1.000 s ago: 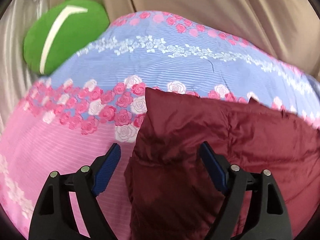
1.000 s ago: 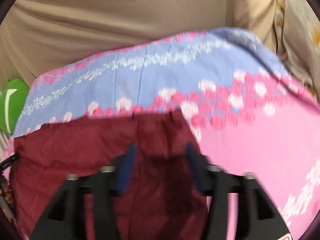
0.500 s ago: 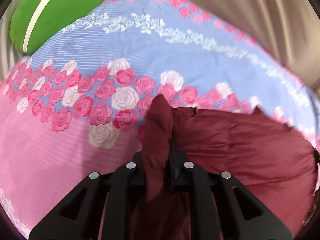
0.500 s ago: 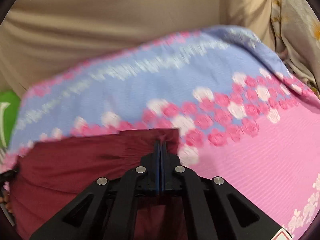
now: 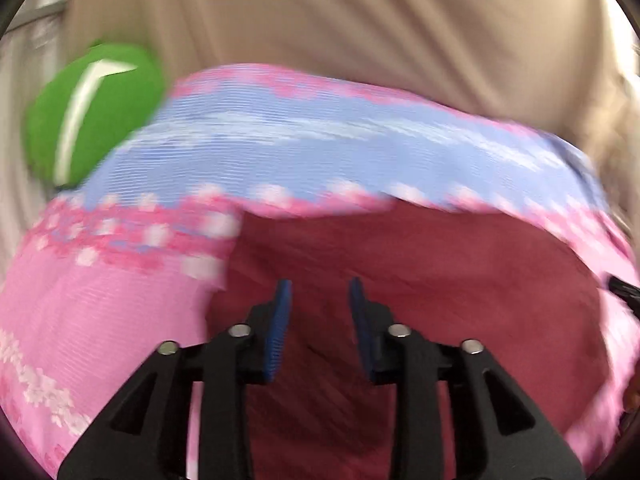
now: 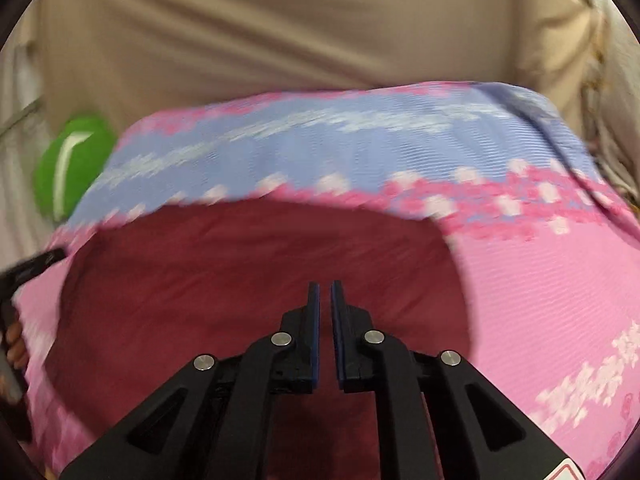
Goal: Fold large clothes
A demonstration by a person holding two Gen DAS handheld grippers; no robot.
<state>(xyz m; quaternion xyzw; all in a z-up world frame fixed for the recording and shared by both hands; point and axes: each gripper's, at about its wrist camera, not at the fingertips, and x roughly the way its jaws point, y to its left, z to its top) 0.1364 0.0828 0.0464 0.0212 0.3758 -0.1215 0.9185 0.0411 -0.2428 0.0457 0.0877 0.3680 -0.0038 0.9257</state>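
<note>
A dark red garment [image 5: 440, 280] lies flat on a pink and blue floral bedsheet [image 5: 100, 300]. It also shows in the right wrist view [image 6: 240, 272]. My left gripper [image 5: 320, 292] hovers over the garment's left part with its jaws open and nothing between them. My right gripper [image 6: 325, 292] hovers over the garment's right part; its jaws stand a narrow slit apart with no cloth in them. Both views are blurred by motion.
A green cushion [image 5: 92, 116] lies at the far left of the bed, also in the right wrist view [image 6: 72, 164]. Beige fabric [image 5: 320, 20] rises behind the bed. The bedsheet [image 6: 540, 280] stretches to the right of the garment.
Both grippers were shut on the garment's far corners half a second ago. Both have let go and pulled back; the garment now lies flat.
</note>
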